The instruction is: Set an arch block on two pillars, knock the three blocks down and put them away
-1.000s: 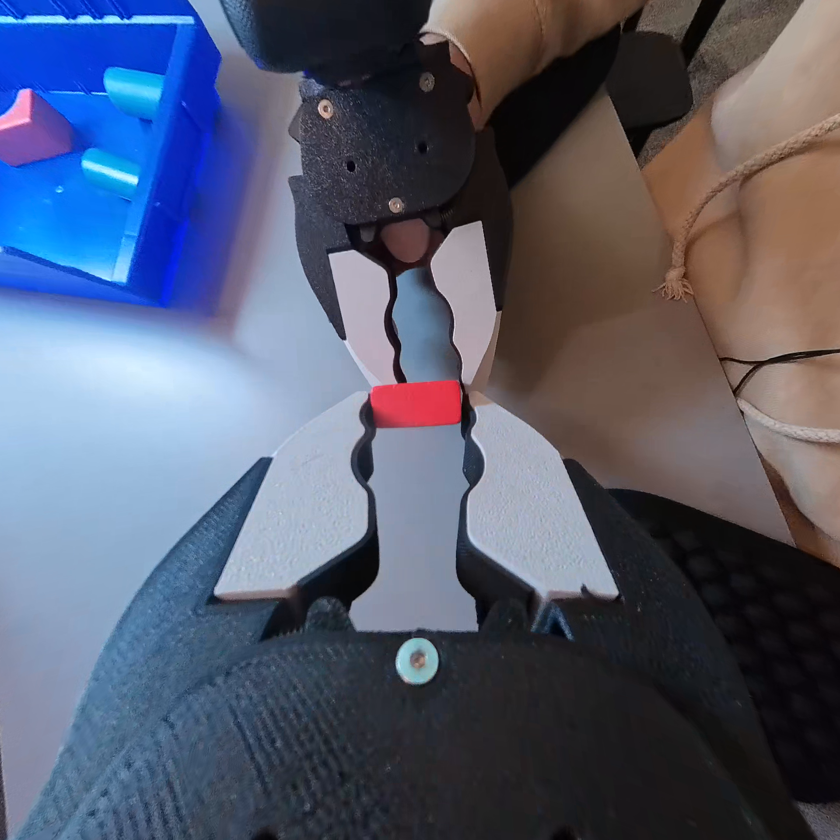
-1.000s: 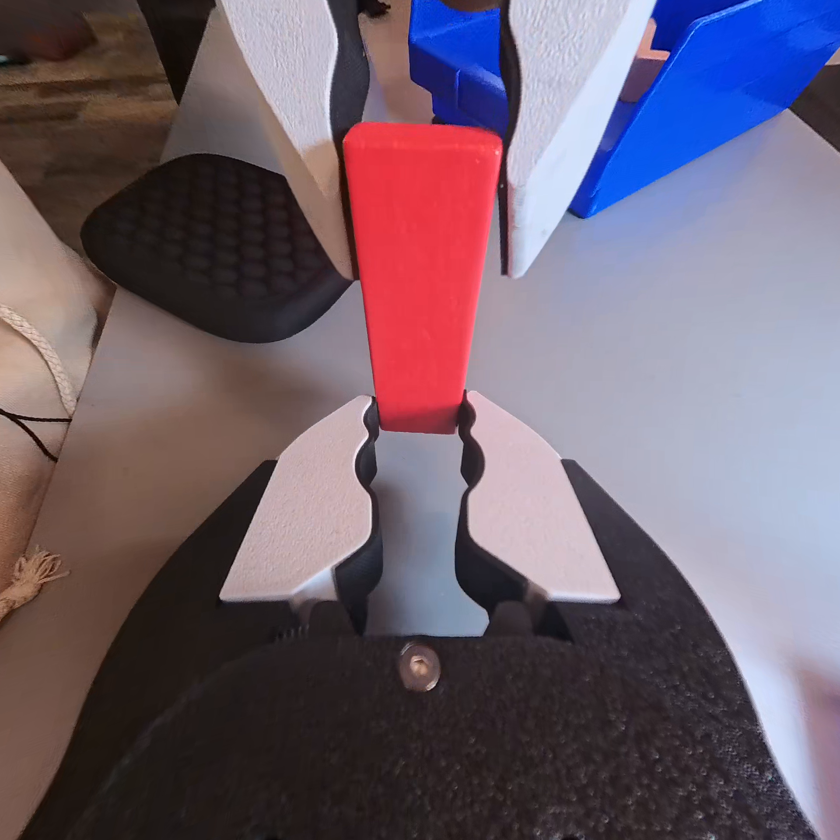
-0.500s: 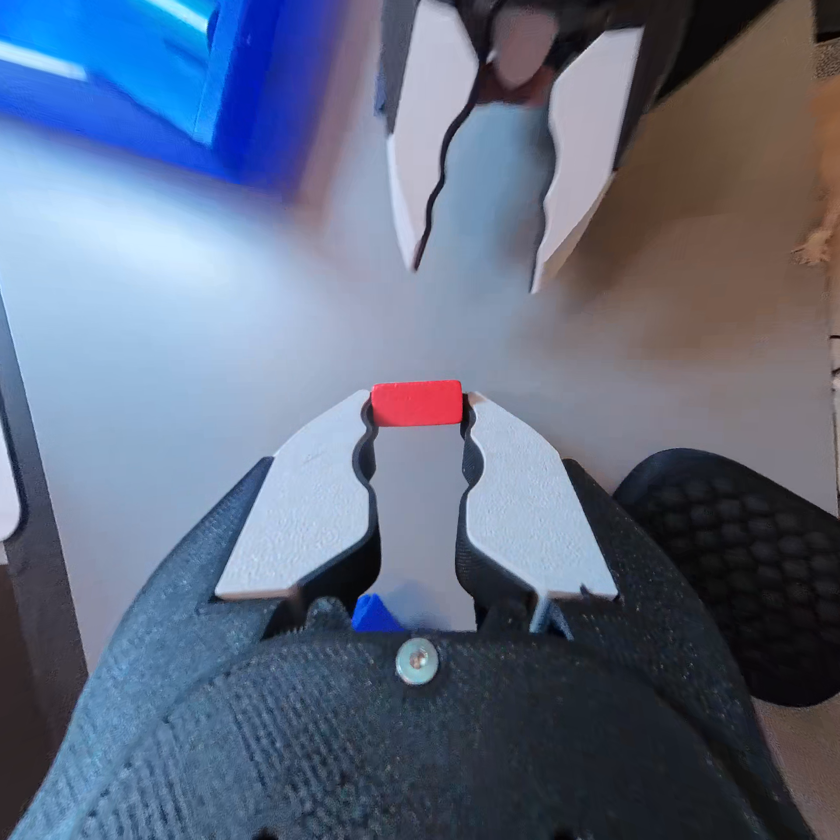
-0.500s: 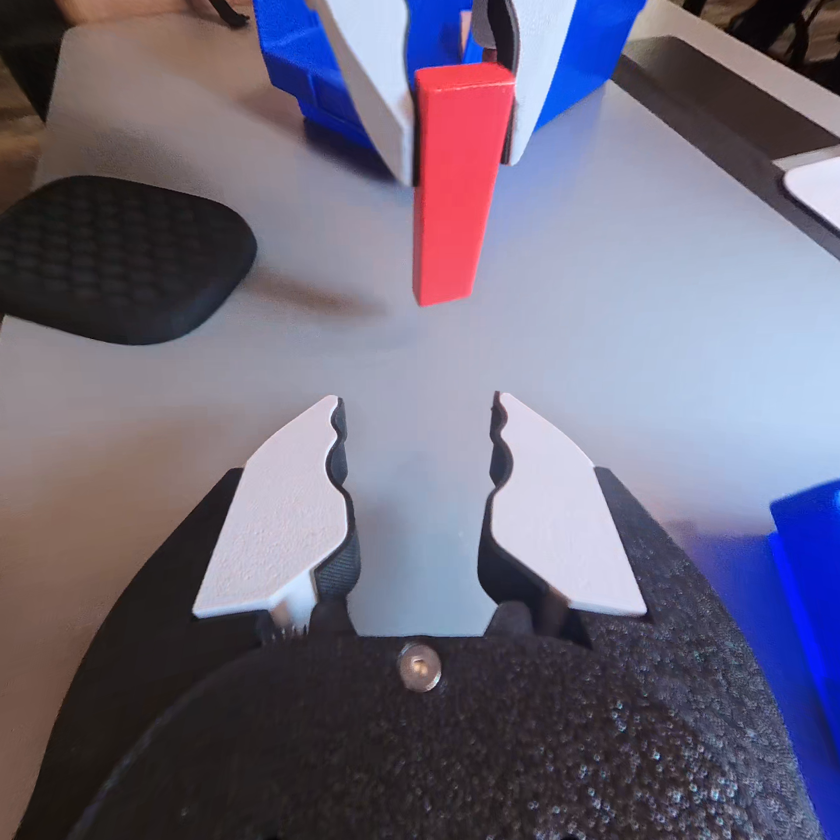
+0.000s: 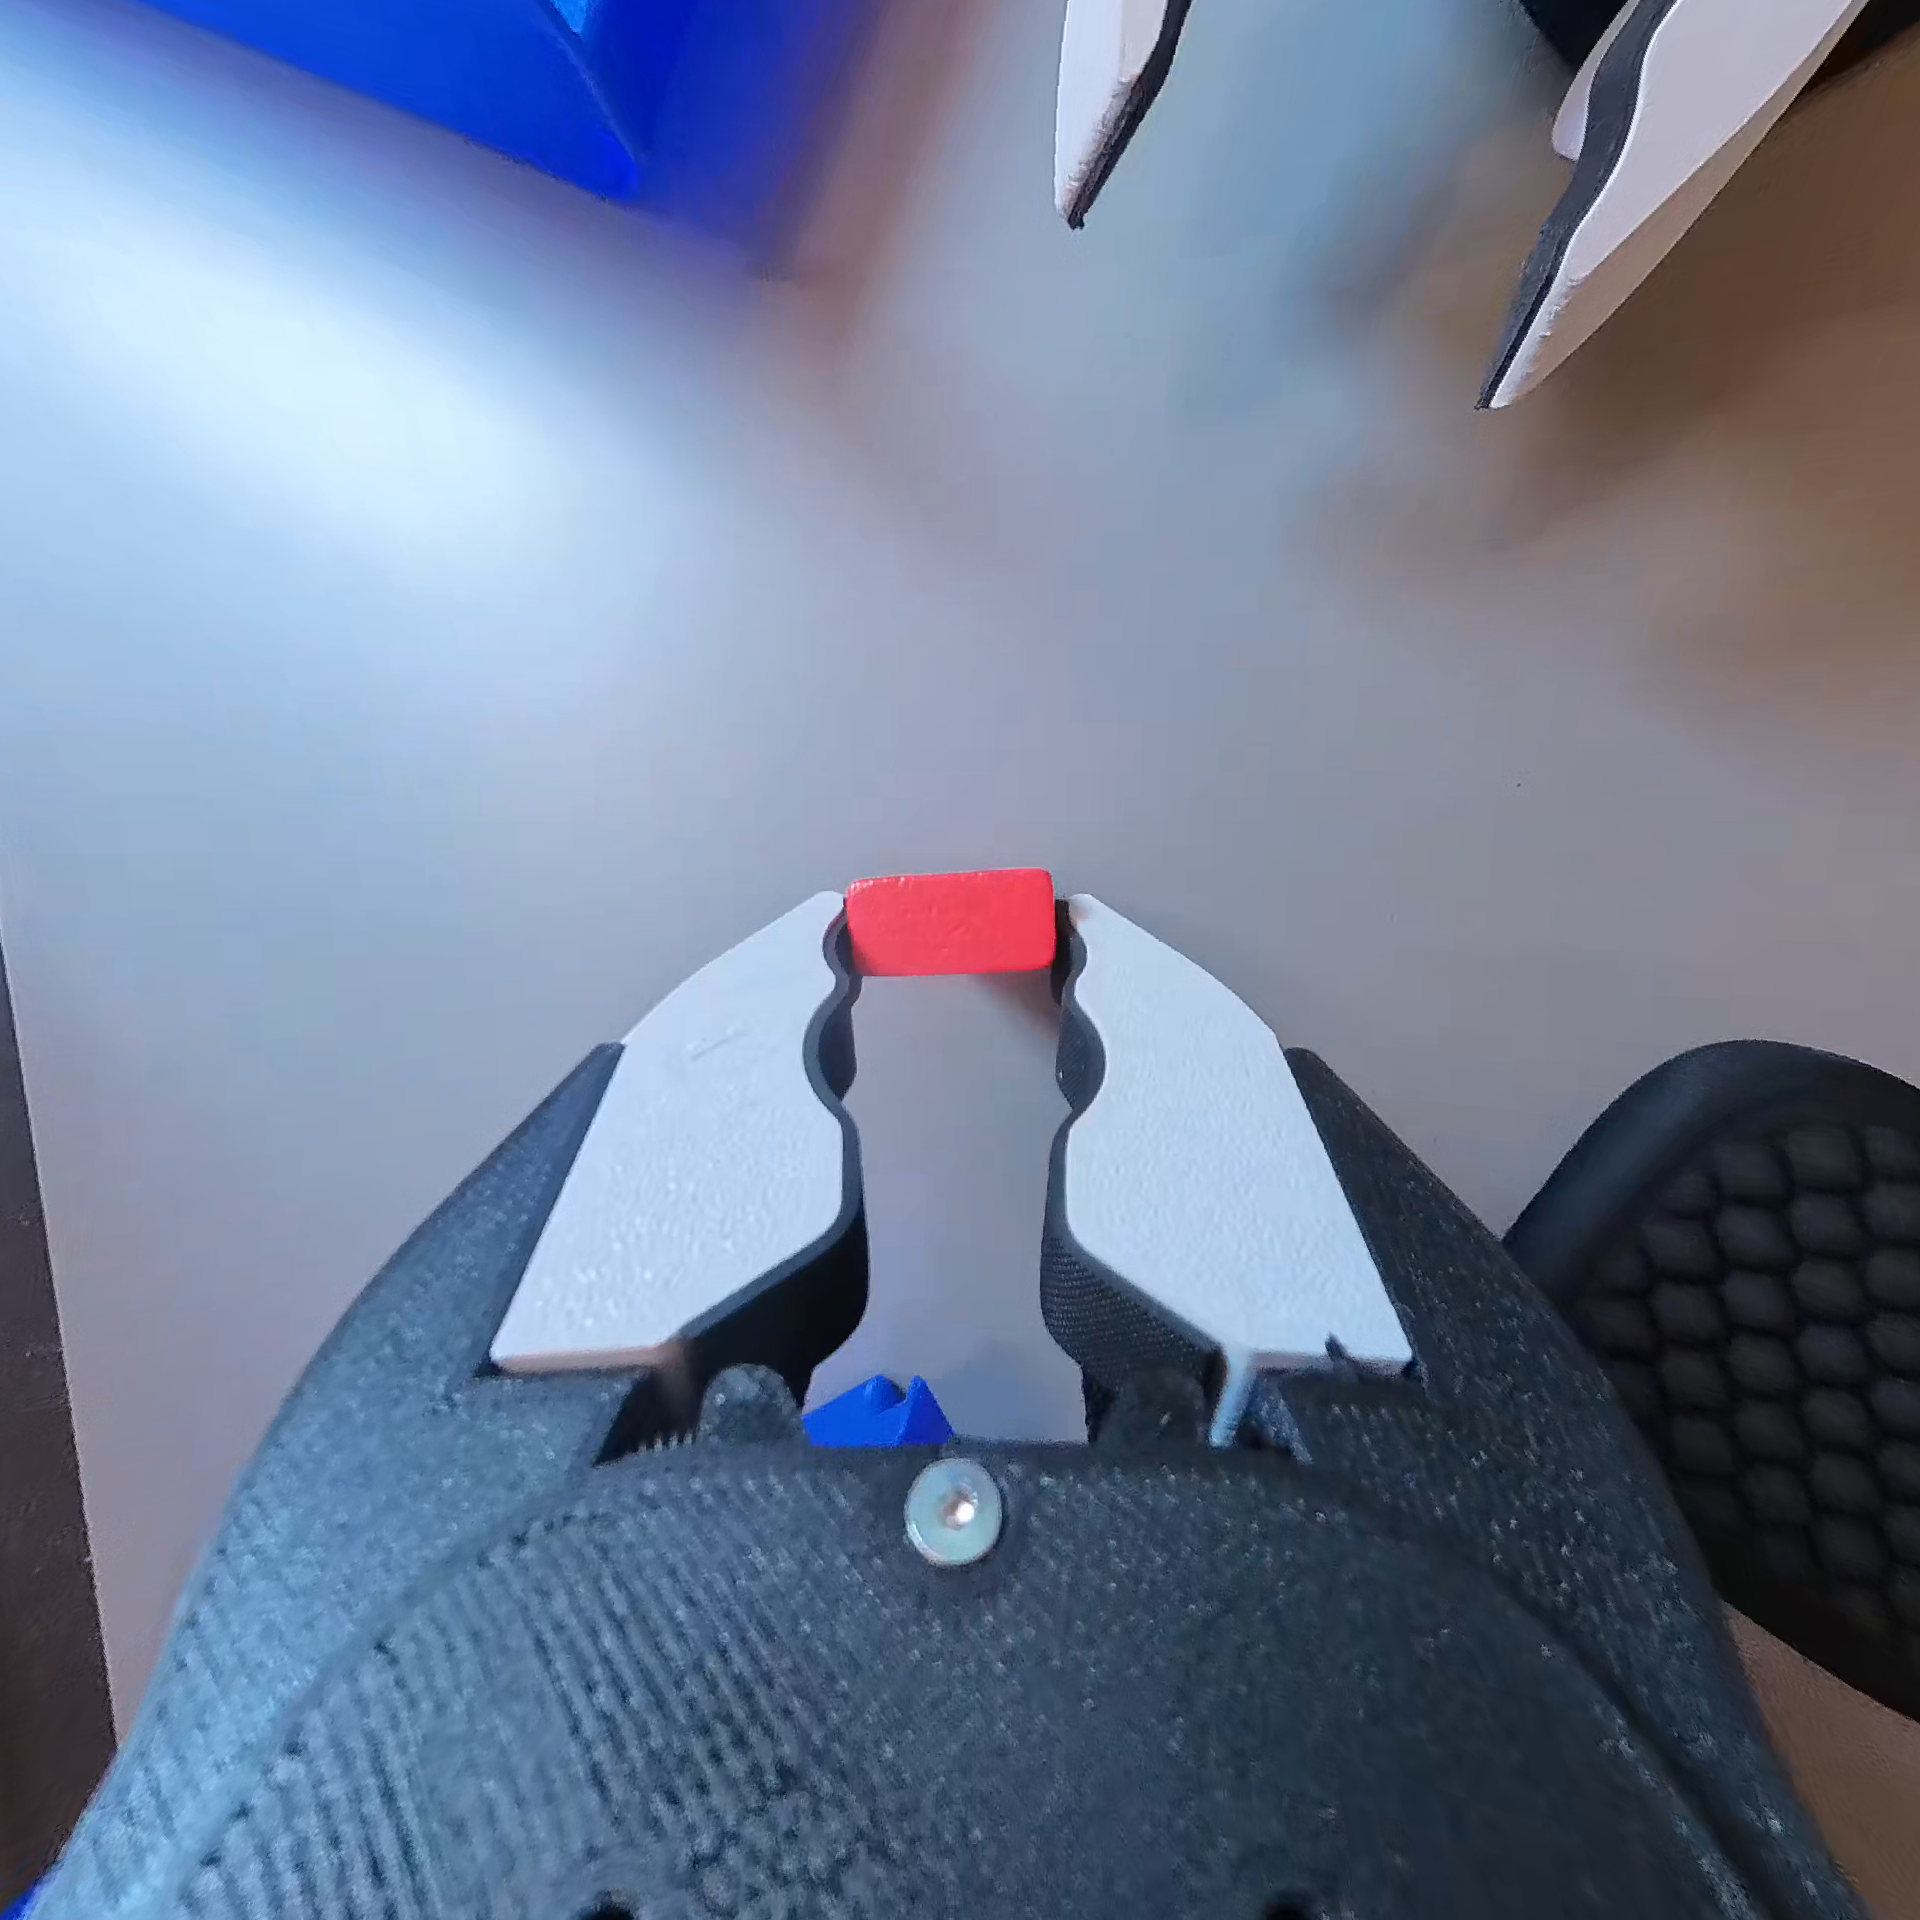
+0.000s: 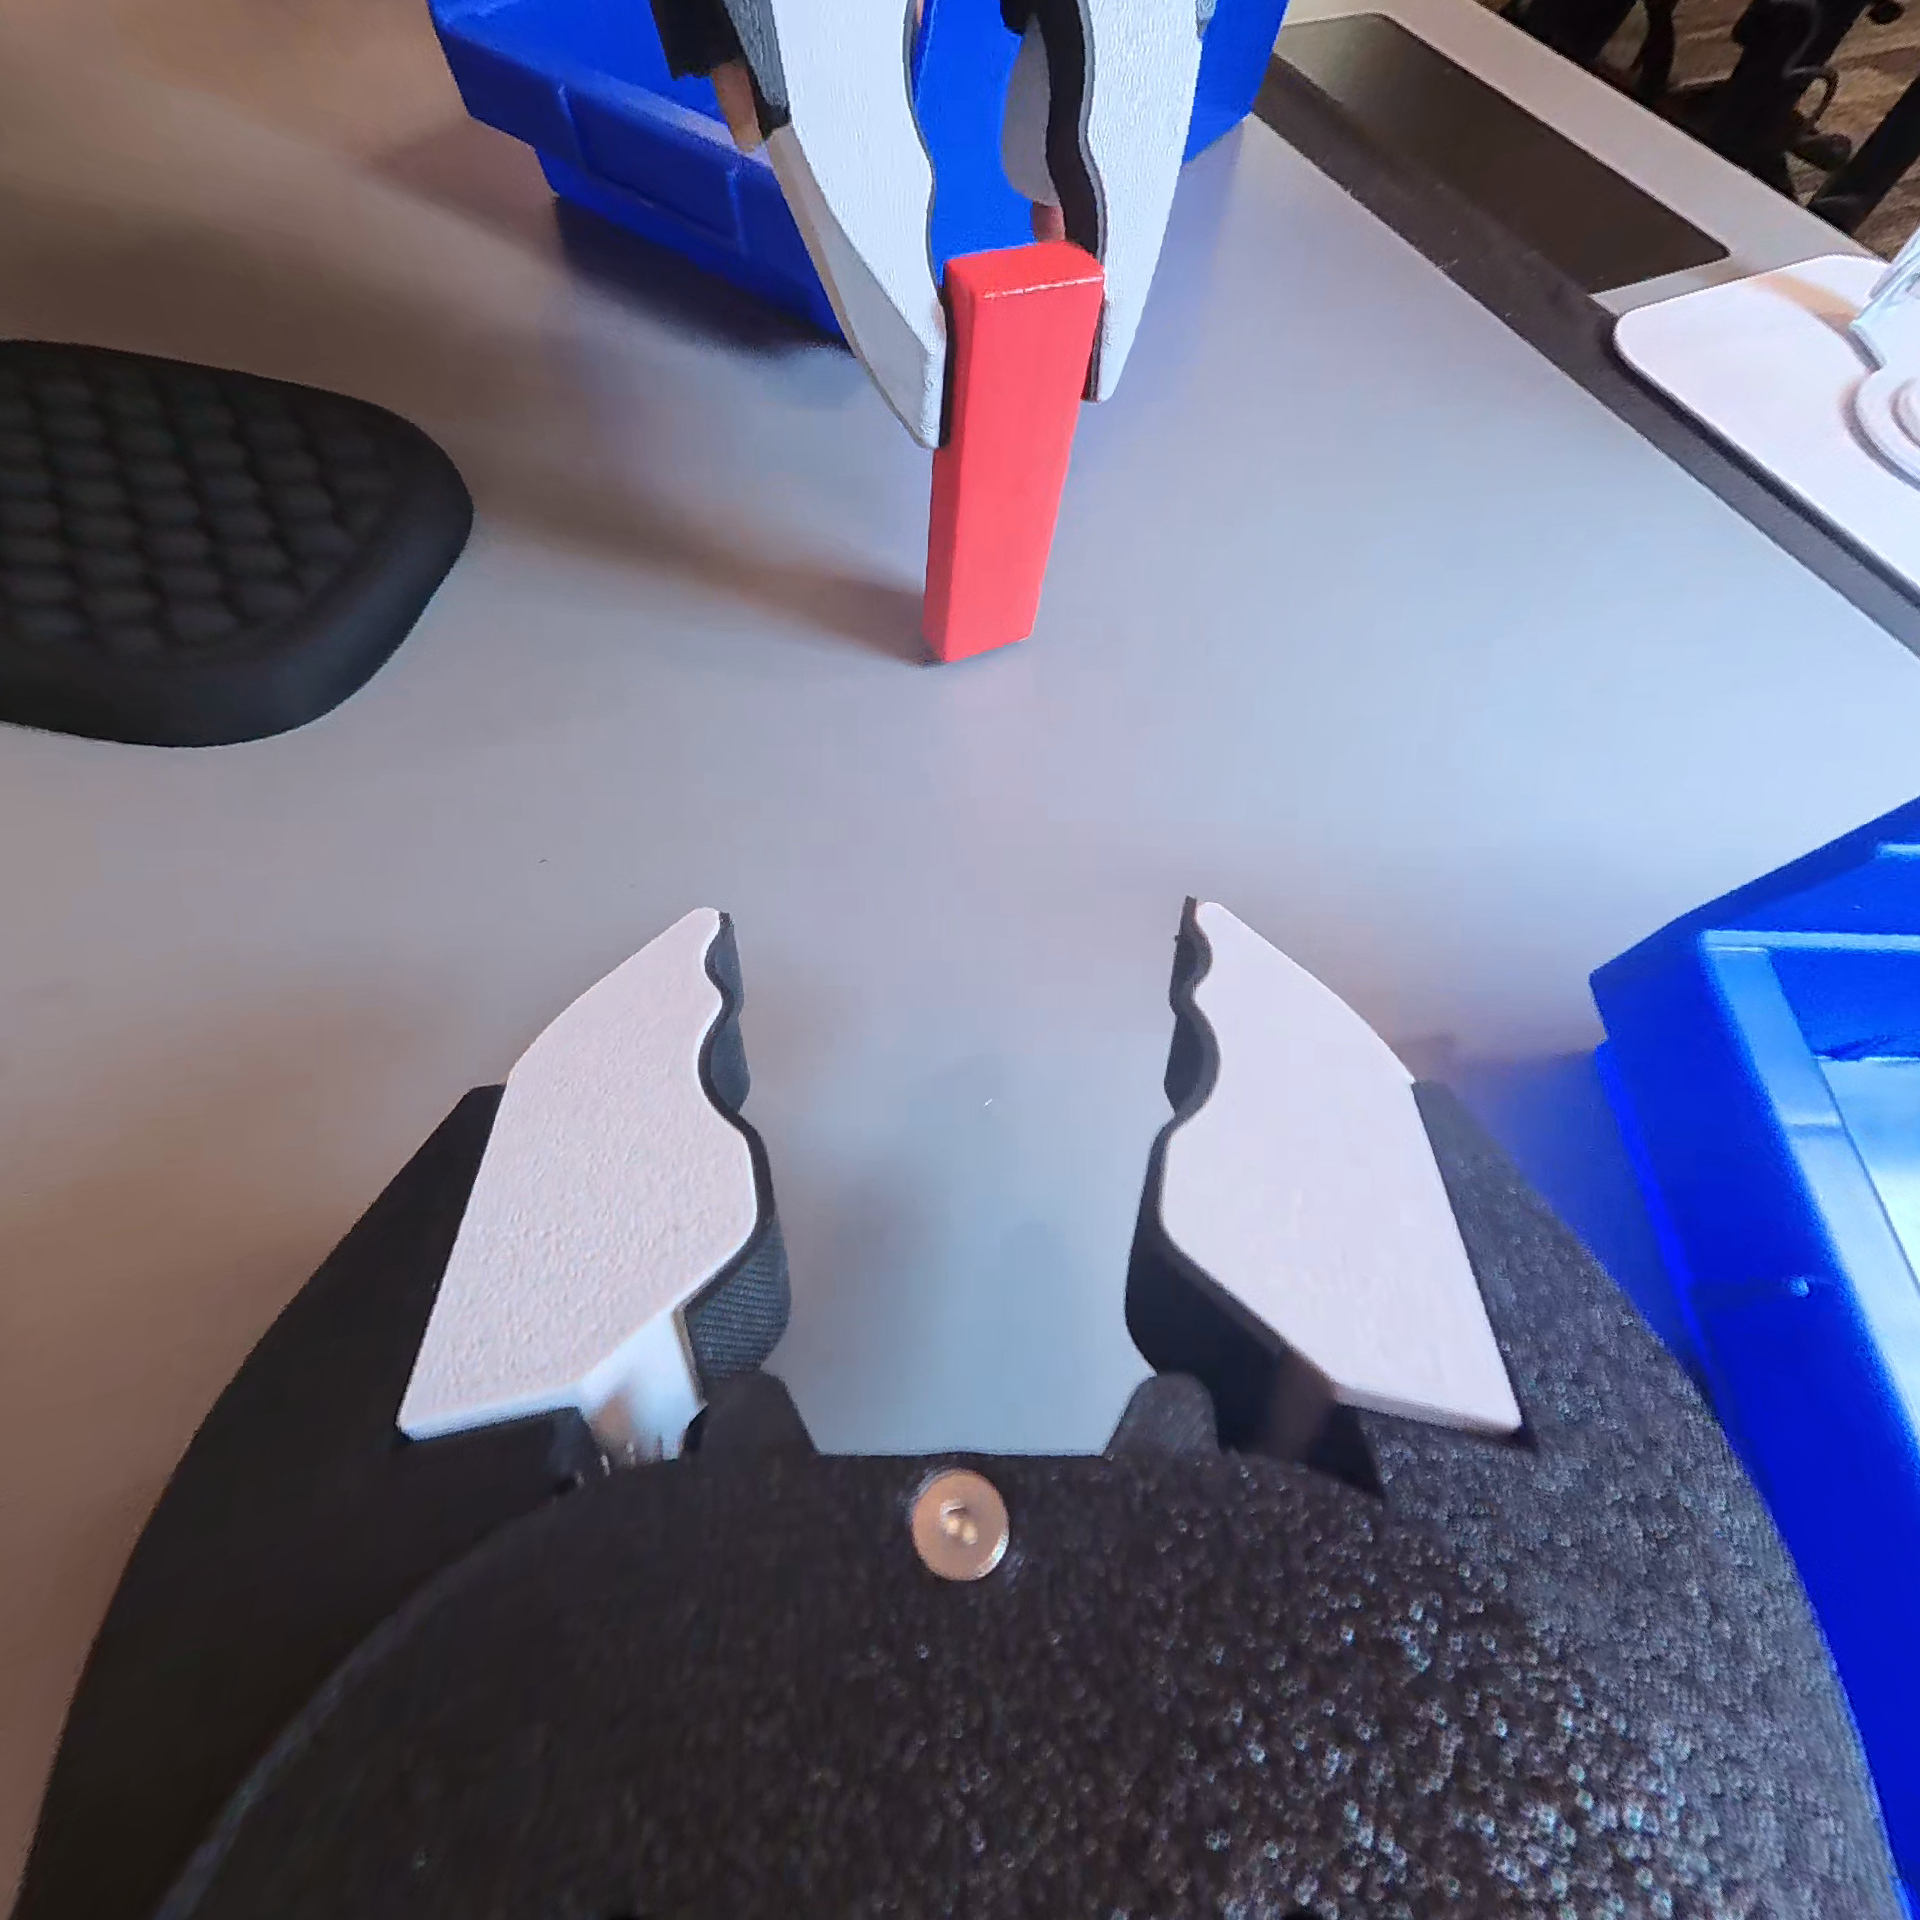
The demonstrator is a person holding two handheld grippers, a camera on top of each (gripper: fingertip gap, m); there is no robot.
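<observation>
One red block (image 6: 997, 457), two blue bins (image 6: 644, 156), one black pad (image 6: 187, 540), two grippers (image 6: 956, 925).

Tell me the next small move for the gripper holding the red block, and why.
Probably open the left gripper and lift straight up. The red block stands upright with its lower end seemingly on the grey table, its shadow meeting its base, so it looks placed as a pillar. The right gripper is open, empty and apart from it, so nothing else steadies it.
</observation>
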